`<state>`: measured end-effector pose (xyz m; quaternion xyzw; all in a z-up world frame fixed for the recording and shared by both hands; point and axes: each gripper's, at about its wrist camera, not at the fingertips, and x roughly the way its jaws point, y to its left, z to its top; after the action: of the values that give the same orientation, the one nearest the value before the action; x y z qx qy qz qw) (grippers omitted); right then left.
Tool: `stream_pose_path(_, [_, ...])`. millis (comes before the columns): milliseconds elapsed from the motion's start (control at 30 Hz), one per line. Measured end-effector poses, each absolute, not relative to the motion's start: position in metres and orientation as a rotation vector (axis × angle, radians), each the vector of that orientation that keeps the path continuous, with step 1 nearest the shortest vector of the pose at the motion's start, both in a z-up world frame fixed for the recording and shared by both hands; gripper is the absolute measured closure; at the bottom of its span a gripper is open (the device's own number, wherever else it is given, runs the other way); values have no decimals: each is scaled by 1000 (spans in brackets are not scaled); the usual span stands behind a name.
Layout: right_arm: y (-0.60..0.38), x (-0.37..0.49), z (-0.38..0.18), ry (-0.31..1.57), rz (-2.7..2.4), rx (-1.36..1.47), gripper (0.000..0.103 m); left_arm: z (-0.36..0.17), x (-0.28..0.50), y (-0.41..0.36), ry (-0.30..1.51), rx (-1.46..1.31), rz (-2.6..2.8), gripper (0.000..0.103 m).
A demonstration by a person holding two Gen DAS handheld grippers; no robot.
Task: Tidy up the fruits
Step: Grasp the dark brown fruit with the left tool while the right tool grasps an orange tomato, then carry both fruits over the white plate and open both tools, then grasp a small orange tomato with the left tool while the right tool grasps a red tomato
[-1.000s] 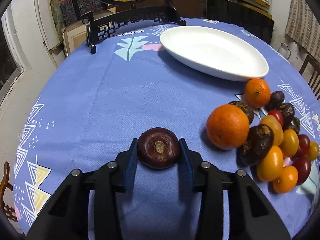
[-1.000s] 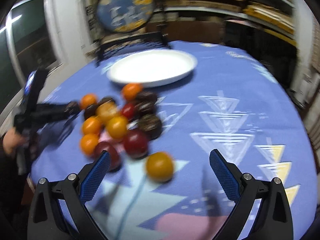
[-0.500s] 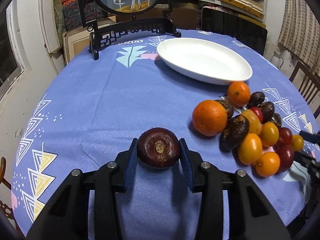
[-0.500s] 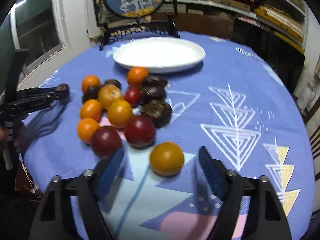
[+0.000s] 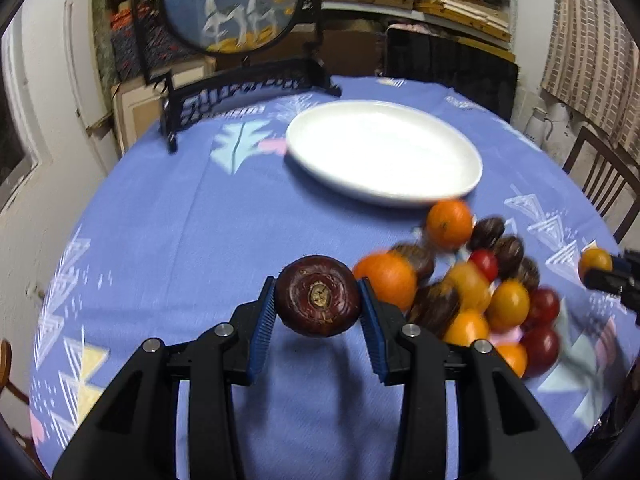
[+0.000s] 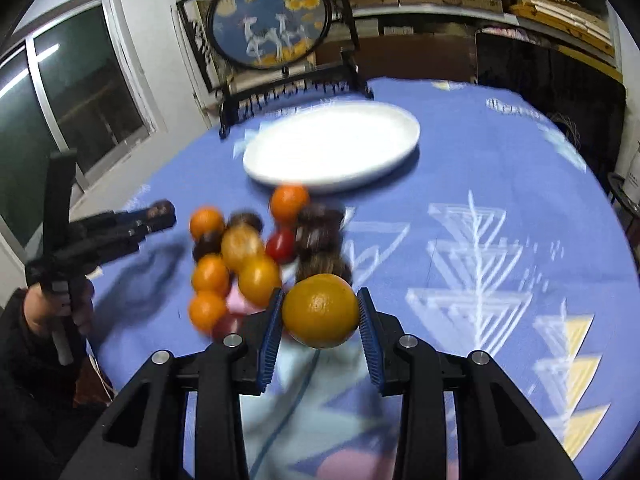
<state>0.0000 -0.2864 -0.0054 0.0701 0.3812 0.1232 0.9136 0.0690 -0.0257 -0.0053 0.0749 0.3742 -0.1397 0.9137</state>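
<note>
My left gripper [image 5: 318, 305] is shut on a dark maroon round fruit [image 5: 318, 301] and holds it above the blue tablecloth. My right gripper [image 6: 319, 312] is shut on a yellow-orange fruit [image 6: 320, 310], lifted off the cloth. A pile of orange, yellow, red and dark brown fruits [image 5: 472, 284] lies right of the left gripper; in the right wrist view the pile [image 6: 256, 256] lies ahead to the left. A white oval plate [image 5: 384, 152] stands empty at the back; it also shows in the right wrist view [image 6: 332, 146].
A round painted screen on a black stand [image 5: 232, 12] is at the table's far edge. The left gripper and the hand holding it show in the right wrist view [image 6: 100, 232]. A wooden chair [image 5: 600, 176] stands at the right. The table edge curves close on both sides.
My right gripper has closed on the yellow-orange fruit and lifted it. My left gripper has risen and moved towards the pile with the maroon fruit still held.
</note>
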Motion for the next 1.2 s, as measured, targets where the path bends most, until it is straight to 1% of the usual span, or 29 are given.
stream_pose_path(200, [-287, 70, 22, 759, 283, 174, 66, 13, 115, -62, 750, 154, -359, 64])
stream_pose_path(400, [-279, 149, 9, 811, 287, 212, 66, -2, 174, -99, 813, 182, -379, 63])
stream_pose_path(467, [-276, 164, 6, 814, 269, 209, 64, -9, 187, -105, 841, 191, -376, 61])
stream_pose_path(500, [-275, 167, 6, 809, 264, 211, 53, -10, 191, -106, 846, 191, -370, 49])
stream_pose_path(533, [-275, 168, 8, 790, 250, 212, 44, -9, 193, -106, 841, 185, -358, 43])
stream_pose_path(567, [-273, 165, 10, 774, 241, 202, 43, -6, 193, -105, 828, 176, -354, 36])
stream_pose_path(600, [-272, 163, 12, 763, 241, 190, 43, -4, 190, -103, 813, 170, -355, 34])
stream_pose_path(833, [-269, 105, 15, 740, 230, 109, 43, 8, 146, -77, 768, 165, -361, 34])
stream_pose_path(1033, [-270, 34, -10, 798, 253, 72, 43, -2, 86, -46, 792, 171, -382, 34])
stream_pose_path(1200, [-263, -2, -31, 849, 290, 98, 43, -10, 54, -29, 812, 138, -380, 34])
